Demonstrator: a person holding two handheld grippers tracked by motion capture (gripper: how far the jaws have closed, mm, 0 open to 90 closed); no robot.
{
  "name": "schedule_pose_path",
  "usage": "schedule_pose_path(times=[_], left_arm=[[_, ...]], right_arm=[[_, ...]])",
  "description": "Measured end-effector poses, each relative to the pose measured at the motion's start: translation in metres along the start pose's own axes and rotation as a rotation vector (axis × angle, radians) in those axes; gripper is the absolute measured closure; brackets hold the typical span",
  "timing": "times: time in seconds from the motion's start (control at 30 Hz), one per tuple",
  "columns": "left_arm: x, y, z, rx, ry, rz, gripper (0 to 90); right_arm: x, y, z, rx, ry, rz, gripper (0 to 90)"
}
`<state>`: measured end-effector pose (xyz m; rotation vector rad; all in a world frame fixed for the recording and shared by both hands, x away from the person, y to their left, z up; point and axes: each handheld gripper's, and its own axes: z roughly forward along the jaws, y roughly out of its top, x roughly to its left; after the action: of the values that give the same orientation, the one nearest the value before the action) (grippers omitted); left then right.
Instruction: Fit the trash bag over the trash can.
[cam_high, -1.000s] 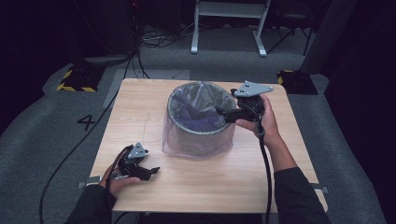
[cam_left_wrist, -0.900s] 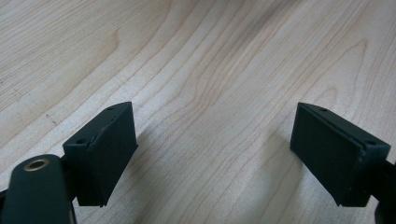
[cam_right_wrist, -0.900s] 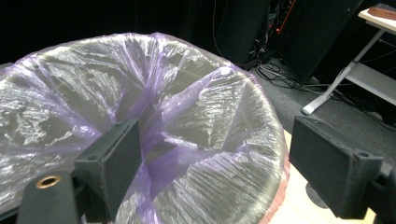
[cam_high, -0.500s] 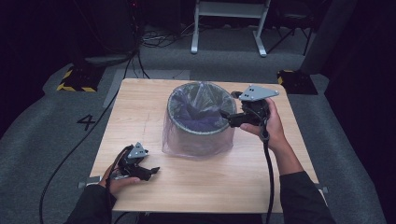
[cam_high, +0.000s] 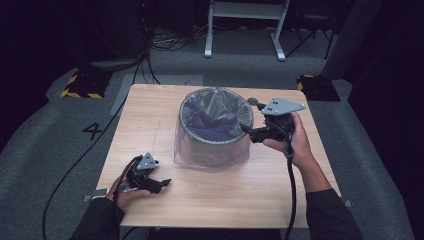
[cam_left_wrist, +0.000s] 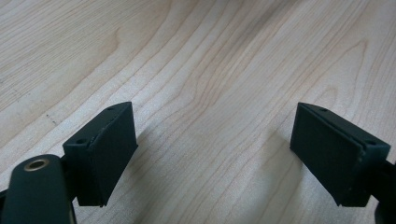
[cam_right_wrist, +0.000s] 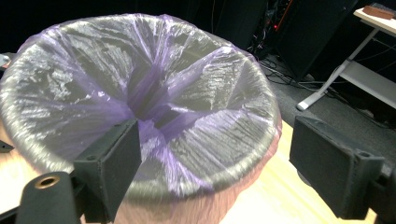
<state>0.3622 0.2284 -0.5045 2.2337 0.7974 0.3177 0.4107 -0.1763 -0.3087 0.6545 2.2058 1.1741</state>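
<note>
Gaping wide, the right gripper (cam_high: 246, 129) hangs at the rim of the bin (cam_high: 215, 131) mid-table, its 2 jaws clear of the purple liner bag (cam_right_wrist: 154, 100) — gripping nothing. Compared with 1 second ago it has drifted slightly along the rim. The left gripper (cam_high: 162, 183) — jaws apart, empty — rests unmoved on the table (cam_high: 150, 115).

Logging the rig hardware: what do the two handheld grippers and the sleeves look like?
Both the left gripper and right gripper are black, each topped by a grey three-cornered plate and trailing a black cable. Their jaws end in flat rectangular black pads. The sleeves are dark.
</note>
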Motion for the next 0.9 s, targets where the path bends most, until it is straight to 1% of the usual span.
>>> schedule_pose_path(times=[0.17,0.37,0.47,0.9], left_arm=[[0.000,0.000,0.000,0.000,0.000,0.000,14.0],[0.000,0.000,0.000,0.000,0.000,0.001,14.0],[0.000,0.000,0.000,0.000,0.000,0.001,14.0],[0.000,0.000,0.000,0.001,0.002,-0.001,13.9]], right_arm=[[0.001,-0.005,-0.006,-0.001,-0.002,-0.003,16.6],[0.001,-0.011,-0.011,0.011,-0.007,-0.009,16.6],[0.001,-0.016,-0.013,0.014,-0.007,0.000,16.6],[0.002,-0.037,-0.015,0.062,-0.009,-0.006,16.6]])
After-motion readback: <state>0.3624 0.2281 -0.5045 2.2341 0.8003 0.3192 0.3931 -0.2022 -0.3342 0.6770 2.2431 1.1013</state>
